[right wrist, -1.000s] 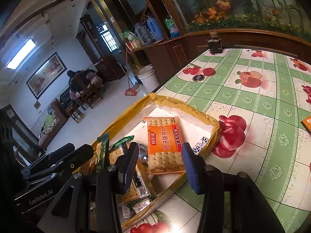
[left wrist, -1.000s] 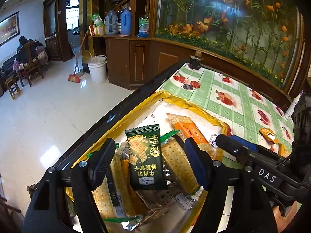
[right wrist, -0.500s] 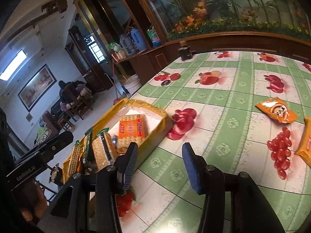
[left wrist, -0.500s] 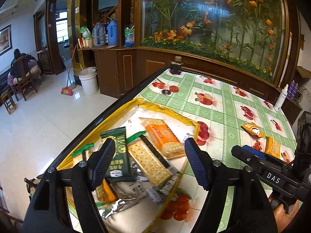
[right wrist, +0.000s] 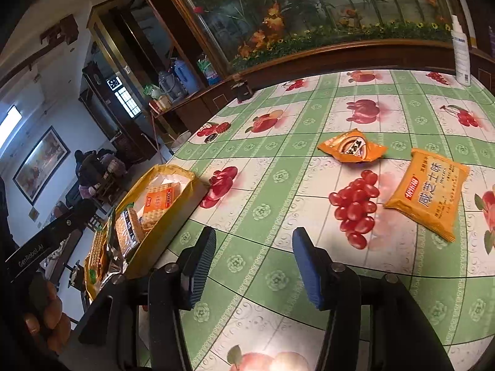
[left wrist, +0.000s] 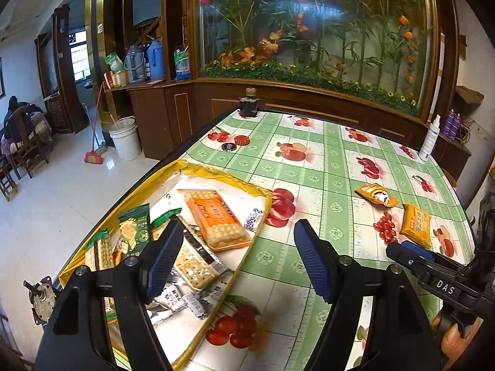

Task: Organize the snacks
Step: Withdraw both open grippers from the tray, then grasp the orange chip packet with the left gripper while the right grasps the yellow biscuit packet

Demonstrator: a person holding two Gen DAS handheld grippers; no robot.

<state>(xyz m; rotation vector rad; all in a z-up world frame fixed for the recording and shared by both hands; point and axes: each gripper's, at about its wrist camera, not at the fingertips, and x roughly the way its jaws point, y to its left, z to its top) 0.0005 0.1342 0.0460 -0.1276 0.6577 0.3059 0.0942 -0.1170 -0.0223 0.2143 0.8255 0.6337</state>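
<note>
Both grippers have swung away from the yellow tray (left wrist: 185, 167) at the table's left edge toward its open middle. Nothing sits between the right gripper (right wrist: 252, 267) jaws, which are opening; the left gripper (left wrist: 236, 259) is spread wide and empty. Two loose snacks lie ahead and right of the right gripper, the nearer hand: the large orange packet (right wrist: 428, 193), long axis running away, and beyond it the small orange packet (right wrist: 352, 150).

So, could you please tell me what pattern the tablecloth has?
The tablecloth is a green-and-white check printed with red fruit; the right wrist view shows it best.
</note>
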